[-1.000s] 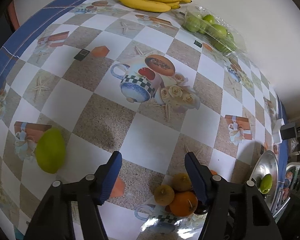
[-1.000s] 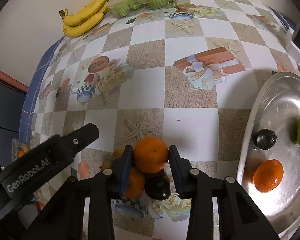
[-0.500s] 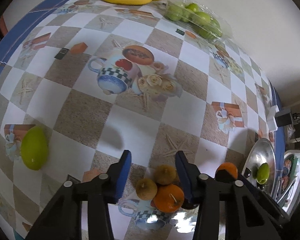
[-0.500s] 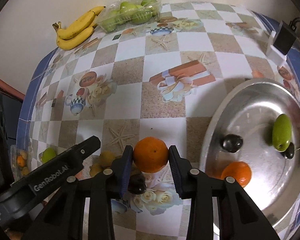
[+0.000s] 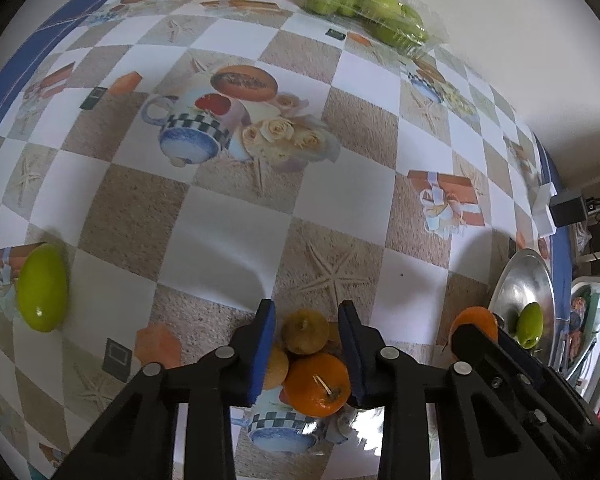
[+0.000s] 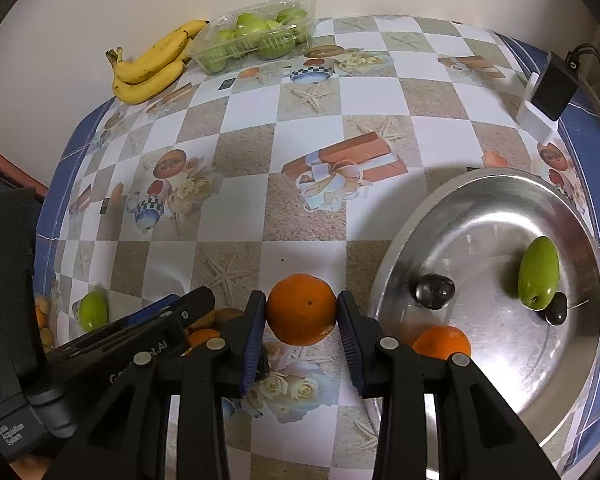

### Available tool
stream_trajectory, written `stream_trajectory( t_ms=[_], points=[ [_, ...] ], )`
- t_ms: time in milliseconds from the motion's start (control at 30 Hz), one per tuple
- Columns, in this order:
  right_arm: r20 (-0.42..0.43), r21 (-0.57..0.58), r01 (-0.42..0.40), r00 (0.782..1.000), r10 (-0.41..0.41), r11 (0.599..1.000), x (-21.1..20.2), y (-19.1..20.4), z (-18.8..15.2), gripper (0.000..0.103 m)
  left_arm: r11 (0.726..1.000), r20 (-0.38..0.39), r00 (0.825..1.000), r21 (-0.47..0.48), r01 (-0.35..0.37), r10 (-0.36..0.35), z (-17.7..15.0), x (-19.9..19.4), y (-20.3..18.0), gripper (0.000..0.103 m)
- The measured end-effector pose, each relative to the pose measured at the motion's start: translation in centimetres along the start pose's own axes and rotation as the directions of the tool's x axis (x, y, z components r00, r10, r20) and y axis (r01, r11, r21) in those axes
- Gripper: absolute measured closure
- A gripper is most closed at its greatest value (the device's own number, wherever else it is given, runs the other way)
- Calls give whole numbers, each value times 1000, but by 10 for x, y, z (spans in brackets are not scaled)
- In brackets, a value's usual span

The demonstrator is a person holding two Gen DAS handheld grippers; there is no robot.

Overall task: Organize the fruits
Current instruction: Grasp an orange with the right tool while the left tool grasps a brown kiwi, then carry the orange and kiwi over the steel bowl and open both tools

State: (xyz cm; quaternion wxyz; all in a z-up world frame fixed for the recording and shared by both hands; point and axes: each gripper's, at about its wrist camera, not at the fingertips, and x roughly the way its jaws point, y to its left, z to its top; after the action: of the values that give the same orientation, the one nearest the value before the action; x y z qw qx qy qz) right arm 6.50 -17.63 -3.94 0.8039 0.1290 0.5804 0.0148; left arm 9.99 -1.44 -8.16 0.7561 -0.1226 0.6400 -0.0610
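Covering the bench [image 6: 244,216] is a shiny cloth with brown and white squares, a blue edge, and pictures of teapots, roses, starfish and gift boxes. A plain white wall stands behind it at the top of both views.

At the top left of the right wrist view, a bunch of bananas [image 6: 152,66] lies by the wall, just beside a clear plastic box of green fruit [image 6: 256,34]. A small black box [image 6: 554,84] sits on a white block at the upper right, near the blue edge.

The right gripper [image 6: 302,316] is closed on an orange [image 6: 302,308], held in the lower middle of that view, just left of the big silver tray [image 6: 480,208]. In the tray lie another orange [image 6: 442,342], a green mango [image 6: 538,272] and two dark round fruits [image 6: 436,291], all apart from each other.

The left gripper [image 5: 306,330] has its blue pads on both sides of a brown round fruit [image 5: 305,331] in a little pile at the bottom middle of the left wrist view. I cannot tell if the pads touch it. An orange with a stem [image 5: 316,384] sits just below in the same pile. A second green mango [image 5: 42,287] lies alone at the far left of that view, well apart from the pile. Some cluttered room things show past the right edge of the bench.
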Motion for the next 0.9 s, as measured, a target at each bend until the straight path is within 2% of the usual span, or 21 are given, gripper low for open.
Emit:
stream_trajectory(
  t_ms=[233, 433, 667, 900],
  points=[
    [0, 7, -7, 1000, 7, 1000, -1, -4, 0, 65, 1000, -8, 1000, 3, -17, 17, -3, 5, -2, 75],
    [6, 11, -15, 1000, 15, 1000, -4, -5, 0, 65, 1000, 5, 1000, -9, -10, 10, -2, 1, 0, 75],
    [16, 13, -13, 1000, 13, 1000, -10, -9, -1, 65, 1000, 61, 998, -17, 6, -5, -1, -17, -3, 75],
    [35, 24, 0, 999, -1, 1000, -23, -20, -4, 65, 999, 139, 990, 35, 17, -22, -6, -44, -27, 75]
  ],
)
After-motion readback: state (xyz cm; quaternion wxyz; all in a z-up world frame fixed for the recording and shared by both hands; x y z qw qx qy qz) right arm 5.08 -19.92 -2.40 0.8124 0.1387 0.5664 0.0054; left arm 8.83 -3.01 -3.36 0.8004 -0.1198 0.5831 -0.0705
